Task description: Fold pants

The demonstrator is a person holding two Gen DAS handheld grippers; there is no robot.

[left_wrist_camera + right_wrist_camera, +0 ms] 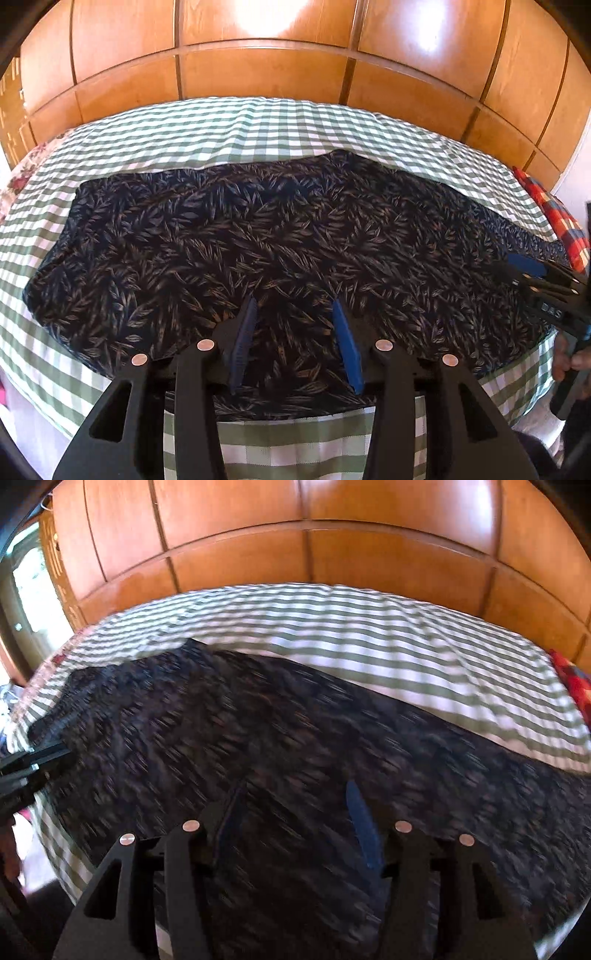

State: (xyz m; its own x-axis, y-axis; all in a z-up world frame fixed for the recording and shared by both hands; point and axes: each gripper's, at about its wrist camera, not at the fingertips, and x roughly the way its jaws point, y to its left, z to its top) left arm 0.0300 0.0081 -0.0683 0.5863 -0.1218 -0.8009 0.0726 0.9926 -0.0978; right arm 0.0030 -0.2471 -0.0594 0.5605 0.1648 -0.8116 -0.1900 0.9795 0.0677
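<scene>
The pants (280, 251) lie flat just ahead of and beneath both grippers, their long axis running crosswise to the fingers, from far left to far right. The left gripper (295, 314) hangs over the near edge about midway along the cloth, jaws spread apart with nothing between them. The right gripper (295, 794) sits over the right-hand stretch of the pants, also spread and empty, though that view is smeared by motion. From the left wrist it shows at the right edge, near one end of the pants. So each end likely falls to the arm on its own side.

The pants rest on a green checked bedcover (258, 129). Beyond it stands a wooden panelled wall (266, 74), and a red plaid cloth (554, 218) lies to the far right.
</scene>
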